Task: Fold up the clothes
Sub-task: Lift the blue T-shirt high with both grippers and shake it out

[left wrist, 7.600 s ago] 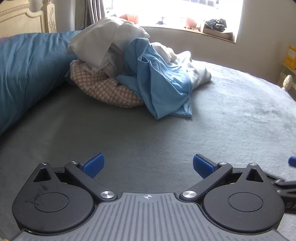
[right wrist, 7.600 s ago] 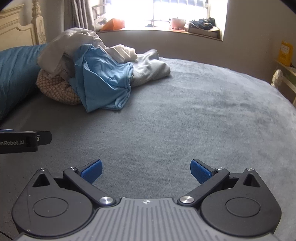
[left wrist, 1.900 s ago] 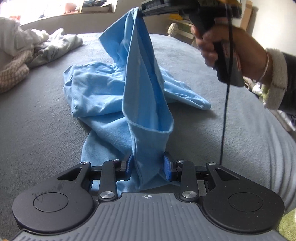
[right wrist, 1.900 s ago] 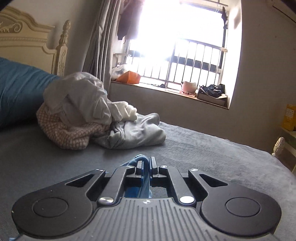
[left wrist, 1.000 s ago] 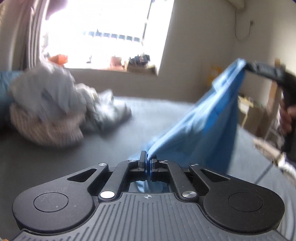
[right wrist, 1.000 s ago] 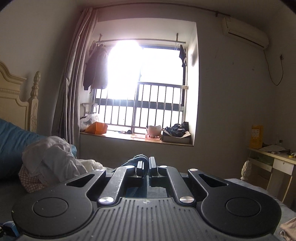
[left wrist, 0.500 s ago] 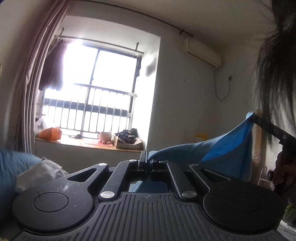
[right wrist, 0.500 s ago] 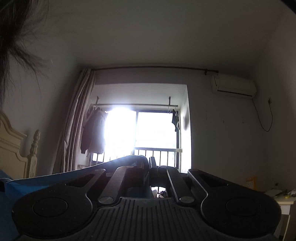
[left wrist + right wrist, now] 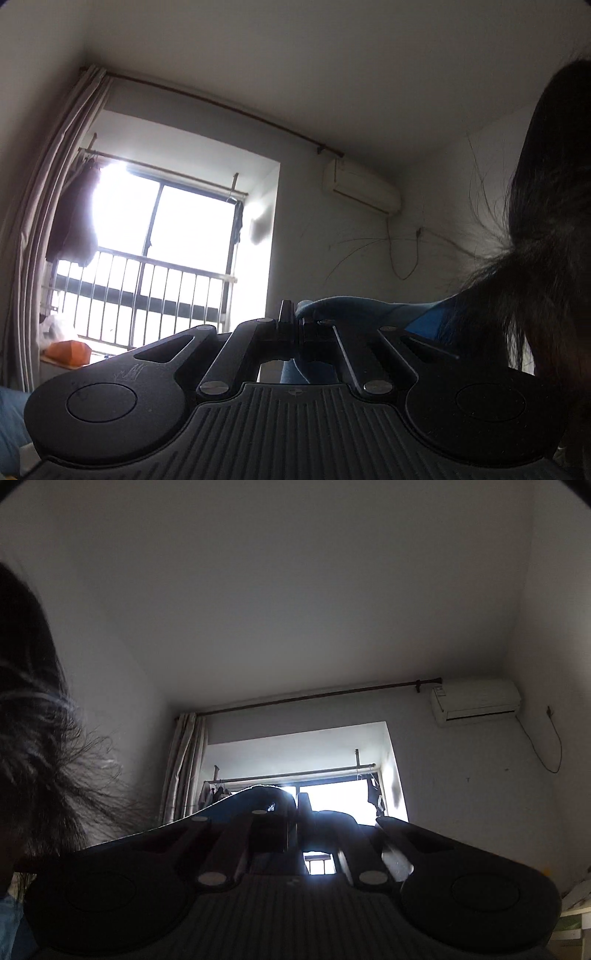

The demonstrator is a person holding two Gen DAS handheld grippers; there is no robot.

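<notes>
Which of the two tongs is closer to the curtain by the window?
Probably left. From the left tongs the curtain looms large at the left; from the right tongs it looks smaller, with the person's hair on that side. Both grip the blue garment.

blue garment (image 9: 354, 308) mostly hidden, prob. behind tools

light: blown-out window (image 9: 155, 258) backlight | room: dim | foreground: silhouetted | edges: fisheye-bent, dark corners | right view: blurred
</notes>
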